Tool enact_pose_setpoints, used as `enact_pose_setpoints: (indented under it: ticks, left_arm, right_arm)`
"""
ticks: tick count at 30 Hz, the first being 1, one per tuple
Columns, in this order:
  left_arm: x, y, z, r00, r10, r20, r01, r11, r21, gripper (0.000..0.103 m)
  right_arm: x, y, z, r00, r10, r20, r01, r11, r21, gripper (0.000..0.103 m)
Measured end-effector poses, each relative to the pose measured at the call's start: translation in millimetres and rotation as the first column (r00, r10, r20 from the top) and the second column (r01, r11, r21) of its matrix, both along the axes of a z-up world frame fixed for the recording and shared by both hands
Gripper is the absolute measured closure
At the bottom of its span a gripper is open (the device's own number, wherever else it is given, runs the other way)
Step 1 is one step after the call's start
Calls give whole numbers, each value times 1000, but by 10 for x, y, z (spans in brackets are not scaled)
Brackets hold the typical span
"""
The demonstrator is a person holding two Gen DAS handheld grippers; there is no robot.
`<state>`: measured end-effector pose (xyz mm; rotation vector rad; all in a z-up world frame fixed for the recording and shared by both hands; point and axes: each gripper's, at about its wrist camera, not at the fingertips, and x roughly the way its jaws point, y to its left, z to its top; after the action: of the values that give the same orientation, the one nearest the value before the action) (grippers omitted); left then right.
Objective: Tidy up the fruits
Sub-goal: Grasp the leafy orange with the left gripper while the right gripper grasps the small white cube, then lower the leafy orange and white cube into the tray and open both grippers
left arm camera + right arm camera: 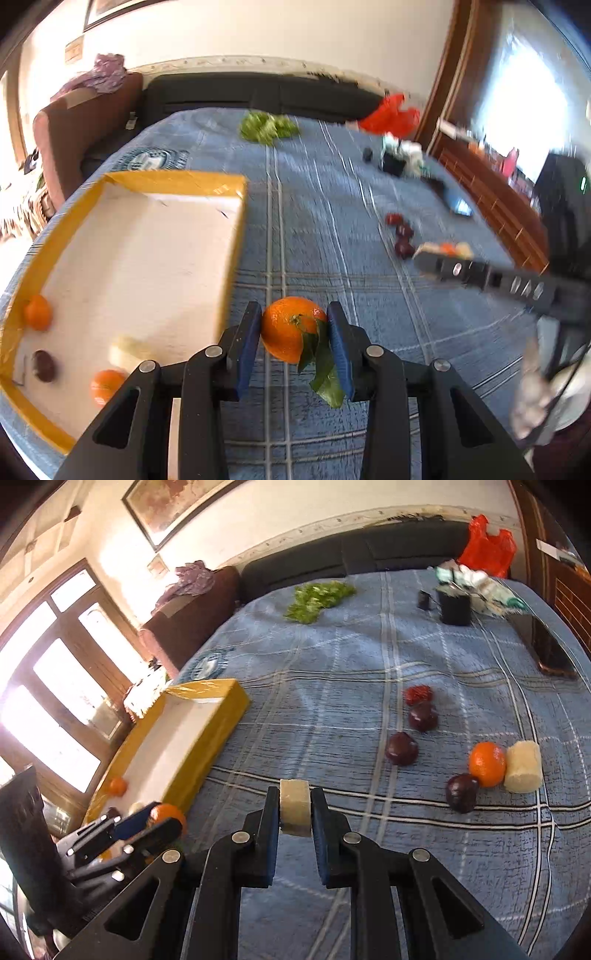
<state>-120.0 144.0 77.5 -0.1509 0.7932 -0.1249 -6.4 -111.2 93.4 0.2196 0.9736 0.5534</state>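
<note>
Left wrist view, near to far: the left gripper is seen at bottom centre, its blue pads pressed on both sides of an orange w/ green leaves, which is held just above the blue plaid bed cover. No earlier frame is given, so only the grip itself is noted. To the left, a yellow-rimmed box w/ white inside is laid on the bed; in its near end two small oranges, a dark plum and a pale cylindrical piece are seen. At mid right the right gripper is blurred; dark red fruits lie just beyond it.

Right wrist view: the right gripper is closed on a pale cylindrical chunk, pads touching it on both sides, above the bed cover. At lower left the left gripper w/ its orange is seen beside the box's near end. At right, a loose group lies on the cover: a dark plum, an orange touching a pale cylinder; further back two more dark plums and a red fruit. Far back: green leafy stuff, a black container, a red plastic bag and a dark headboard.
</note>
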Motion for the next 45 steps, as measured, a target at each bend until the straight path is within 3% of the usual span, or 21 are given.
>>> enact_pose_setpoints:
  ticks: [3,6,11,18,24,26,30,33,38,41,45]
  left_arm:
    - [-66,297,193,997,66,29,-66,998,0,67]
    - [-91,711,283,985,168,34,-170,984,48,67]
    - [-2,1421,128,952,302,-48,-299,952,74,67]
    - [124,1836,-273,920,357,-161,-357,934,34,67]
    - [-4,1936,-238,927,347,-140,-352,936,-9,64]
    - [-71,1955,-182,925,359,-125,-364,931,-24,51]
    - [-261,1963,-27,918,380,-112,-390,917,-83,42]
    - [-420,1912,83,928,350,-126,-368,912,-182,41]
    - [-608,1562,261,939,327,-110,-344,912,-223,21]
    - [-653,1267,345,956,284,-76,-294,917,-270,15]
    - [-649,853,390,983,180,-48,-186,932,-310,15]
  right_arm:
    - [-63,228,145,998,49,26,-49,999,3,85]
    - [-99,562,237,992,120,34,-120,993,20,84]
    - [-145,1334,227,967,255,20,-256,966,23,84]
    - [-182,2414,-140,914,401,-62,-404,913,-56,84]
    - [-301,2822,-363,878,470,-88,-478,869,-129,83]
    - [-347,2876,-395,875,478,-78,-484,862,-149,83]
    - [-405,2849,-370,879,474,-59,-477,866,-150,78]
    - [-445,2688,-249,892,451,-26,-451,883,-133,75]
    - [-500,2328,-68,919,395,20,-391,915,-97,72]
    - [-509,2051,22,937,346,40,-343,936,-78,67]
    - [-496,1609,82,961,272,51,-269,961,-69,62]
